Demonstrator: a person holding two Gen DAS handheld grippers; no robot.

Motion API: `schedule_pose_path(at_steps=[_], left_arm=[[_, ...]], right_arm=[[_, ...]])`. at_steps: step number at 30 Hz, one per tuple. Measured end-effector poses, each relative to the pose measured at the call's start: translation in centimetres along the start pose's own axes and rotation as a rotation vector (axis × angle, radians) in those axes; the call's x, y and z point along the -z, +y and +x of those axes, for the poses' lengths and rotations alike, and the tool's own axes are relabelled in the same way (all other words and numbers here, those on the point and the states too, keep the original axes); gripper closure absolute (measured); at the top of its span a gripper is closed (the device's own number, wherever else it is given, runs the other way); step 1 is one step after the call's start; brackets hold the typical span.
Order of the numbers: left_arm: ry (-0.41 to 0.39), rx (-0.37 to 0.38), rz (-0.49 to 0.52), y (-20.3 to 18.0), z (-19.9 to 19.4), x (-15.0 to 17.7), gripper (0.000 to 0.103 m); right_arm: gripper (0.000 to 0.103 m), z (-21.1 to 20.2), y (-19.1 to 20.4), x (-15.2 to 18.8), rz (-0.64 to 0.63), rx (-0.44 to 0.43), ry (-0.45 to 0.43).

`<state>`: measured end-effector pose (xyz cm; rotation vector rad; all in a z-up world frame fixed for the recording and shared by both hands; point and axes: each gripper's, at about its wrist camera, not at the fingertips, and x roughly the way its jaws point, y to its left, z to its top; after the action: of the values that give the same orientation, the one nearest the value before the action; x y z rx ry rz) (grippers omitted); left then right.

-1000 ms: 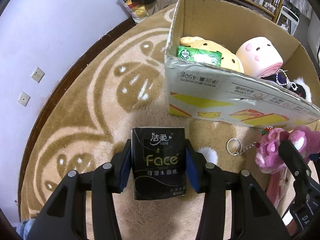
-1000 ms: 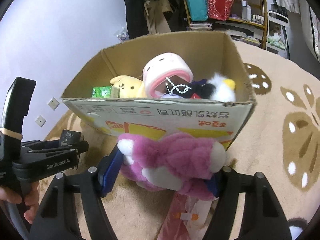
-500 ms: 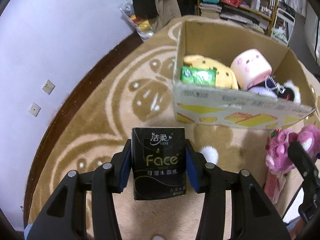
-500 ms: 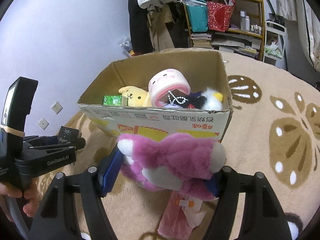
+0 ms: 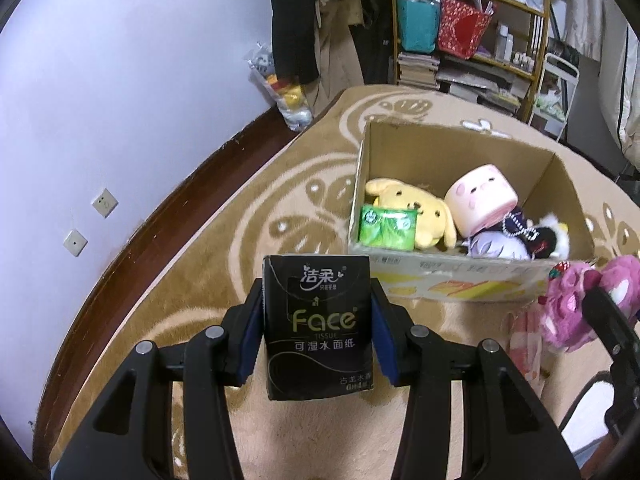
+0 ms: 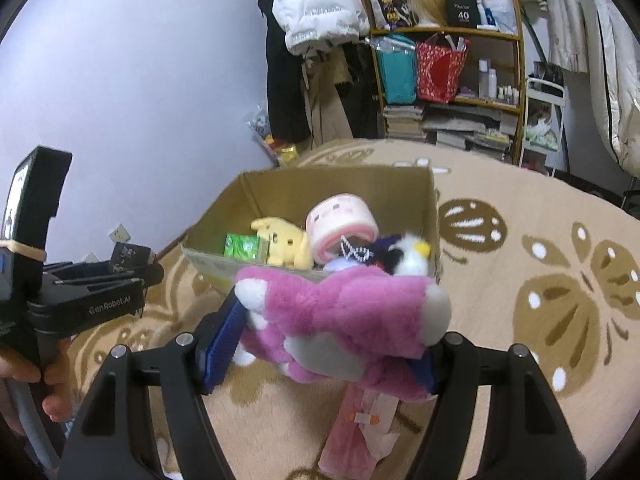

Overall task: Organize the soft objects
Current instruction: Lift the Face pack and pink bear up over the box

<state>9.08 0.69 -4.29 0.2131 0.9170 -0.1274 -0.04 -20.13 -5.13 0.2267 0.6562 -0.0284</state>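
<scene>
My left gripper [image 5: 316,332] is shut on a black tissue pack [image 5: 318,320] printed "Face", held above the rug just short of the cardboard box [image 5: 460,272]. A pink plush toy [image 6: 340,324] with white patches fills my right gripper [image 6: 332,332], whose blue pads press on both its sides; it hangs in front of the box [image 6: 434,208]. The same plush [image 5: 576,304] shows at the right edge of the left wrist view. Inside the box lie a green tissue pack [image 5: 388,226], a yellow plush dog [image 5: 412,210], a pink cylindrical plush [image 5: 480,200] and a dark toy with beads [image 5: 516,236].
A pink wrapper [image 6: 360,428] lies on the beige patterned rug [image 6: 540,280] below the plush. The purple wall [image 5: 120,100] with sockets runs along the left. Cluttered shelves [image 6: 452,72] and hanging clothes [image 6: 316,0] stand beyond the box. A hand [image 6: 24,376] holds the left gripper's handle.
Both grippers have risen with their loads, so the box now sits lower and farther in view and its inside shows more. Both grips are unchanged.
</scene>
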Motion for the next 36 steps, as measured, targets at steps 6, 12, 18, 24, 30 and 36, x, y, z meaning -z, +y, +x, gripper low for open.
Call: schedule_pose_path(at_steps=[6,12,18,24,30,36], left_arm=[[-0.071,0.038,-0.026,-0.3,-0.8,-1.0,0.057],[-0.136,0.049,0.001,-0.9,-0.6,-2.5,0.057],[-0.208,0.043,0.040,-2.1,-0.6,-3.8,0.056],[-0.250,0.027,0.076,-3.5,-0.1,-4.5,0.056],[-0.236,0.049,0.069,-3.6,1.3,-5.2,0.056],[-0.220,0.160,0.039,-3.0,2.0,-5.1,0.056]], right_arm=[[0.027,-1.2,-0.3,-1.6,0.015,-0.005,-0.070],[0.027,-1.9,-0.4,-2.9,0.006,-0.011,-0.154],[0.027,-1.1,-0.9,-3.7,0.008,-0.023,-0.171],[0.026,-0.1,-1.0,-4.4,-0.017,-0.018,-0.195],[0.026,0.9,-1.1,-4.9,-0.030,-0.022,-0.192],[0.026,2.3,-1.1,-5.2,-0.083,-0.020,-0.170]])
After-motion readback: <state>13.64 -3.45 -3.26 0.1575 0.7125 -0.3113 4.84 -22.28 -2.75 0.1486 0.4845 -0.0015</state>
